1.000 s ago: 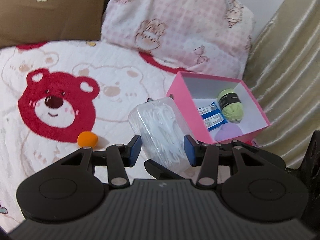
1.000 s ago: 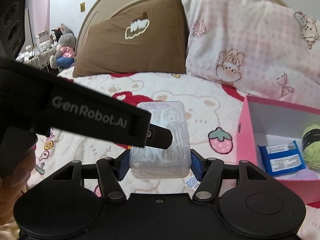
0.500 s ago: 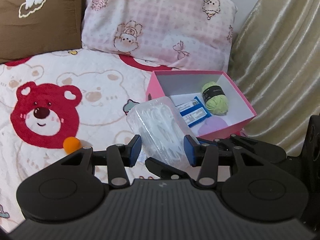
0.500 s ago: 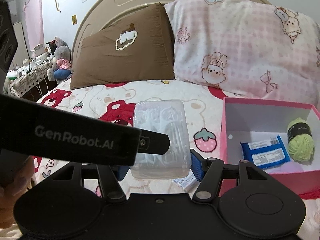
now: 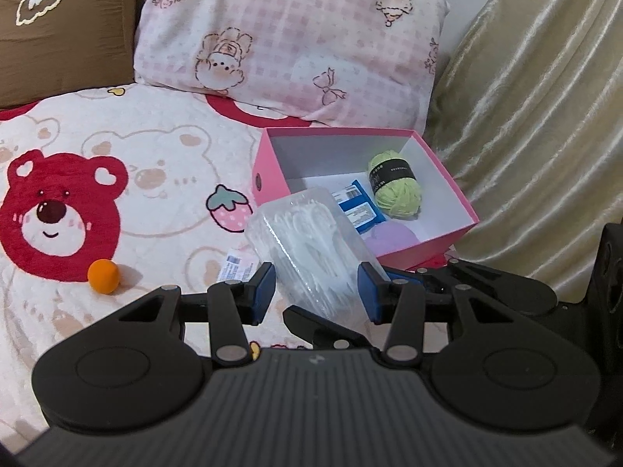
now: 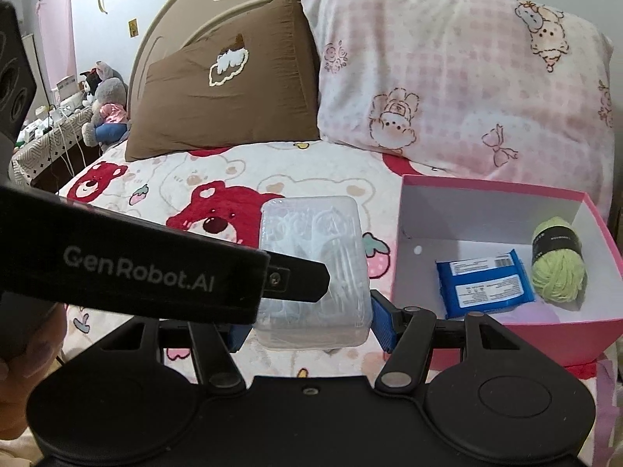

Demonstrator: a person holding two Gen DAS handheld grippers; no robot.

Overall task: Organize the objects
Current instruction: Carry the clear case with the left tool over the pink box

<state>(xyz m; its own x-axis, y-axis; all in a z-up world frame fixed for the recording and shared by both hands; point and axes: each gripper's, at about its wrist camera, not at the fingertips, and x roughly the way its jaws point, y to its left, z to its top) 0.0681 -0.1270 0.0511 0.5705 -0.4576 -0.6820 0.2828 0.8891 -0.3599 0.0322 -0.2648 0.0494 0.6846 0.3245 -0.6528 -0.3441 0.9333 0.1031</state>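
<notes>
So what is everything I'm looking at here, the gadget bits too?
clear case: one, see-through with white picks inside, held above the blanket
pink box: one, white inside, open, on the bed at right
yarn: one, green, in the pink box
packet: one, blue, in the pink box
lilac thing: one, half hidden, in the pink box
ball: one, orange, on the blanket
pillows: two, brown and pink, at the headboard
blanket: one, bear print
curtain: beige, right
plush toys: several, far left
left fingers: black, blue pads, on the clear case
right fingers: same, on the clear case
</notes>
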